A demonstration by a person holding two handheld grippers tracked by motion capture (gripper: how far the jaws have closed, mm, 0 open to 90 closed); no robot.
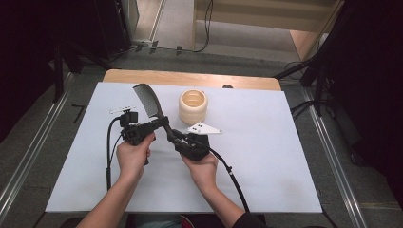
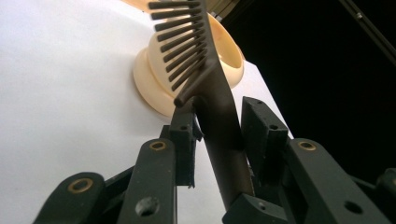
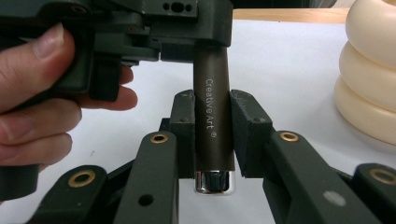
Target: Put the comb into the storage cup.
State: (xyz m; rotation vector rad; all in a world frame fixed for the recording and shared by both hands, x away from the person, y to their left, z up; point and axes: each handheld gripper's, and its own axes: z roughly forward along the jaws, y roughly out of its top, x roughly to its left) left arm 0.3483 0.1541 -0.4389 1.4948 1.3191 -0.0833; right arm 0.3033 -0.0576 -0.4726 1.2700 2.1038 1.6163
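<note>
A dark hair brush [image 1: 146, 100] with a toothed head and a round handle is held up over the white table cover [image 1: 266, 156]. My left gripper [image 1: 159, 124] is shut on the handle just below the teeth [image 2: 182, 46]. My right gripper [image 1: 177, 137] is shut on the lower handle [image 3: 212, 121], which reads "Creative Art", with its shiny end cap [image 3: 214, 182] between the jaws. In the left gripper view the handle [image 2: 222, 140] runs tilted between the jaws of that gripper [image 2: 222, 116]. The two grippers sit close together, one hand on each.
A cream ribbed cup [image 1: 193, 105] stands upright just behind the brush, also large in the left gripper view [image 2: 154, 88] and at the right of the right gripper view [image 3: 369, 70]. Wooden table edge [image 1: 190, 78] runs along the back. Cables trail from both grippers.
</note>
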